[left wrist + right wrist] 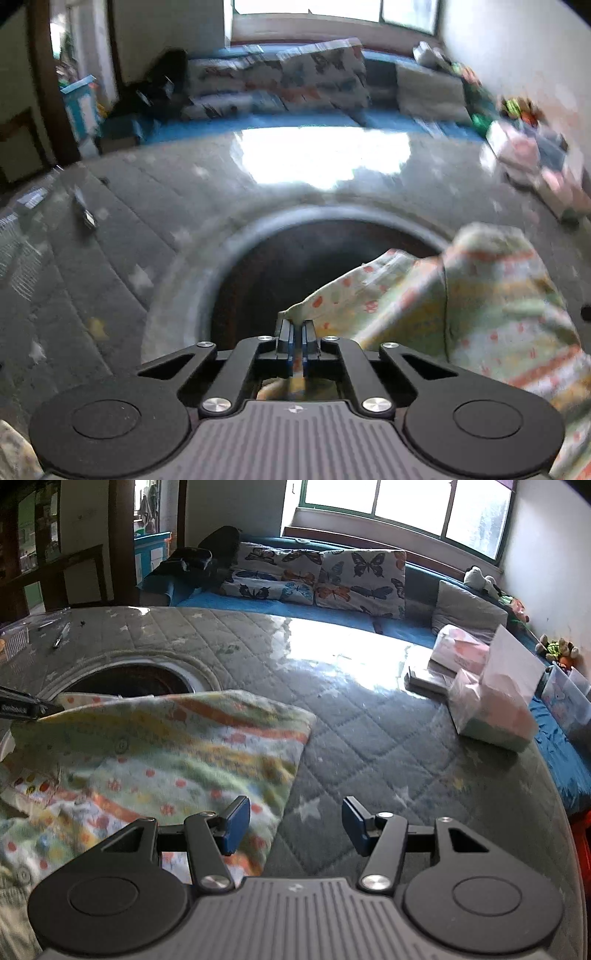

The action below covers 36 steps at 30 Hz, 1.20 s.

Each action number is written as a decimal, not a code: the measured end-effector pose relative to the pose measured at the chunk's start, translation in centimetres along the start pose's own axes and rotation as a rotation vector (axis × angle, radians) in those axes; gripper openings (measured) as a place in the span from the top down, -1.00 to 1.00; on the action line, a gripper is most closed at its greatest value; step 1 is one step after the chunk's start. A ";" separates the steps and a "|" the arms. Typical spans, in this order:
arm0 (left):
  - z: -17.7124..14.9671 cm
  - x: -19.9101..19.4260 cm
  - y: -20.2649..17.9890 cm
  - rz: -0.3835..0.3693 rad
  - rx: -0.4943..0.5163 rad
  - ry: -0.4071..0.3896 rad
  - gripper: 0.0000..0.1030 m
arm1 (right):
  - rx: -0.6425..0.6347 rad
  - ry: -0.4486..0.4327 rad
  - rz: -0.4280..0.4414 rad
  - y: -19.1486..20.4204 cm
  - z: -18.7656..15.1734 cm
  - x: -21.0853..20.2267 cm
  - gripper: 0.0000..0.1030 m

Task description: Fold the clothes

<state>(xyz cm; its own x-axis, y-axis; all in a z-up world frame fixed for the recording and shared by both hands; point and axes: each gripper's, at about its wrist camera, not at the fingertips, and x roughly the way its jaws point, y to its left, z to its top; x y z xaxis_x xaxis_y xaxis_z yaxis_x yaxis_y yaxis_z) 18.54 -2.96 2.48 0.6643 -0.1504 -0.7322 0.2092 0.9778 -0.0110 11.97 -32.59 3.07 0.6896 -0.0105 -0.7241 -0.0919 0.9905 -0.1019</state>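
one claw (297, 332) pinches the garment's (166, 746) edge, the other claw (295, 825) beside it.

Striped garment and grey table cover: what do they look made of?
Striped garment: soft fleecy or brushed cotton knit, judging by its fuzzy matte nap and limp folds. Grey table cover: quilted fabric with stitched diamonds, seemingly under clear glossy plastic, since window glare mirrors off it.

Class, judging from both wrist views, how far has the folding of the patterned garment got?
Done: one fold, the patterned garment lies doubled on the quilted table cover. In hand: the left hand-held gripper is shut on its edge. Left: the right hand-held gripper, open, holds nothing; further folds remain.
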 end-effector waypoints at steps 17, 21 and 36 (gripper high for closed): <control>0.8 -0.8 0.6 0.032 0.106 -0.134 0.91 | 0.069 -0.005 0.098 -1.2 6.7 7.5 -0.08; 0.7 -1.1 1.4 0.001 0.067 -0.133 0.91 | 0.047 0.017 0.098 -0.4 7.9 9.4 -0.08; -0.4 -3.9 0.5 -0.094 0.085 -0.192 0.91 | 0.169 0.057 0.137 -1.7 6.2 10.5 0.81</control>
<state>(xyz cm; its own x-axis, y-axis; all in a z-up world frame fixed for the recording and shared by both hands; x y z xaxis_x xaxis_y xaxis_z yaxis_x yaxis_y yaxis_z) 15.76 -1.84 5.11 0.7615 -0.2730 -0.5878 0.3308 0.9436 -0.0097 23.83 -33.56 -0.08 0.6371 0.1232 -0.7609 -0.0575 0.9920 0.1125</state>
